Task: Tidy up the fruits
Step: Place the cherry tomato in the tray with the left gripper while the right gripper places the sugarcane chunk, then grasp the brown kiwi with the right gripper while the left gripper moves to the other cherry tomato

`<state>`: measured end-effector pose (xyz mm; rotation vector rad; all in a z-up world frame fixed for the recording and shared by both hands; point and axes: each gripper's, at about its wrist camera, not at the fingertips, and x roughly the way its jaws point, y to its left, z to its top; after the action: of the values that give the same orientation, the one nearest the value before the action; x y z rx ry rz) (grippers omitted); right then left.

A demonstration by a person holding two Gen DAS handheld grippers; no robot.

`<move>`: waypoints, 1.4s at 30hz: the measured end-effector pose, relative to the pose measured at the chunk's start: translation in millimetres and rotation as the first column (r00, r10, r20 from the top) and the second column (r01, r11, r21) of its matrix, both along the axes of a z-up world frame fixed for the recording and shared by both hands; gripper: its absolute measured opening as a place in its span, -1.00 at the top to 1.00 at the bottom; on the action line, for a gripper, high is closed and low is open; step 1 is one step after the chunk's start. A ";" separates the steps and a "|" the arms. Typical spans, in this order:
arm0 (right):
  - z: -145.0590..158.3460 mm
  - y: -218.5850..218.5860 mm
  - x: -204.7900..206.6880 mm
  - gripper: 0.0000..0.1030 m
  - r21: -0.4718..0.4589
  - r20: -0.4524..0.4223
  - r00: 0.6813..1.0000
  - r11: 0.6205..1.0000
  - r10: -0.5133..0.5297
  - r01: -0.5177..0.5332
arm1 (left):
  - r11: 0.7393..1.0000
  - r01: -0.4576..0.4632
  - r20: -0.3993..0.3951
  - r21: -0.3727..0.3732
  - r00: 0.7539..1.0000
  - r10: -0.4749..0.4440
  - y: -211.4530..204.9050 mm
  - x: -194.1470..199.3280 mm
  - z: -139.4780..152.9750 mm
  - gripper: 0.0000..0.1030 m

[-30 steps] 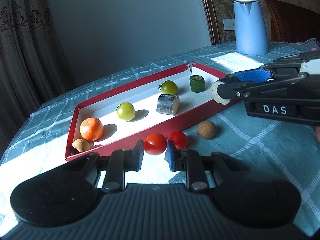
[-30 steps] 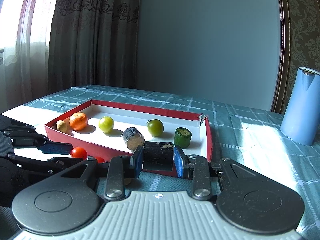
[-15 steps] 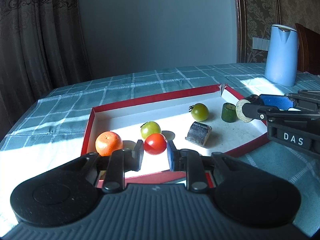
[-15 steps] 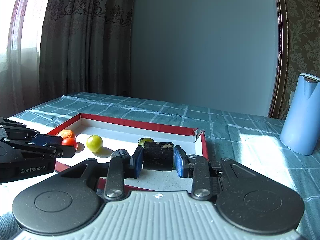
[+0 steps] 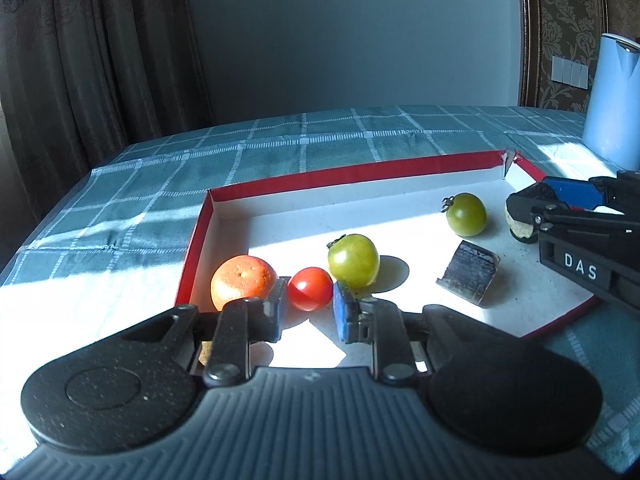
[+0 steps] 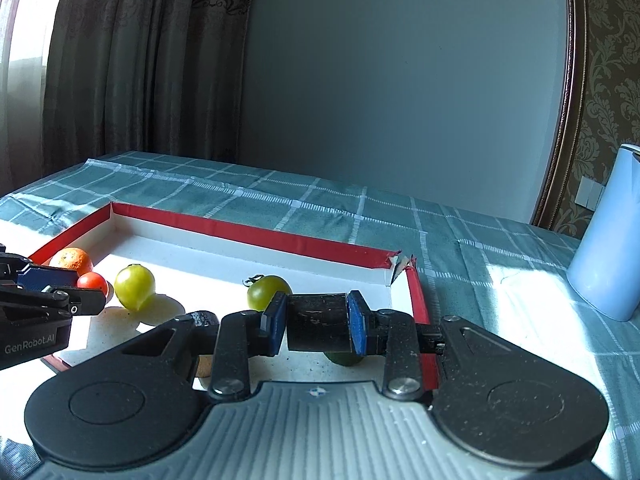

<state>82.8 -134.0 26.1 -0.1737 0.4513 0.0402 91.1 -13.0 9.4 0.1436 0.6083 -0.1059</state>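
My left gripper (image 5: 309,306) is shut on a red tomato (image 5: 310,288) and holds it over the red-rimmed white tray (image 5: 360,172), between an orange (image 5: 243,282) and a yellow-green tomato (image 5: 353,260). My right gripper (image 6: 317,322) is shut on a dark cylinder piece (image 6: 316,322) above the tray's right end; it shows in the left wrist view (image 5: 560,204) too. A darker green tomato (image 5: 466,214) and another dark cylinder piece (image 5: 468,276) lie in the tray. A green piece (image 6: 344,358) is partly hidden under my right gripper.
A blue kettle (image 6: 608,236) stands on the checked teal tablecloth (image 5: 280,148) right of the tray. Curtains hang behind at the left. A small brown fruit (image 5: 206,354) peeks out under my left gripper.
My left gripper lifted the red tomato from the cloth in front of the tray and carried it in over the tray. My right gripper moved forward over the tray with its piece.
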 end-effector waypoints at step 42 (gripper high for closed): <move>-0.7 -22.7 -93.4 -0.53 0.133 -0.012 0.991 0.982 0.134 -0.131 | 0.996 -0.026 0.118 -0.085 0.992 0.036 34.7 -55.0 10.9 -0.77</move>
<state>-10.6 -156.7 25.4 -0.0730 0.4563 0.2021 36.1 21.7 20.3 0.0594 0.4862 -0.0921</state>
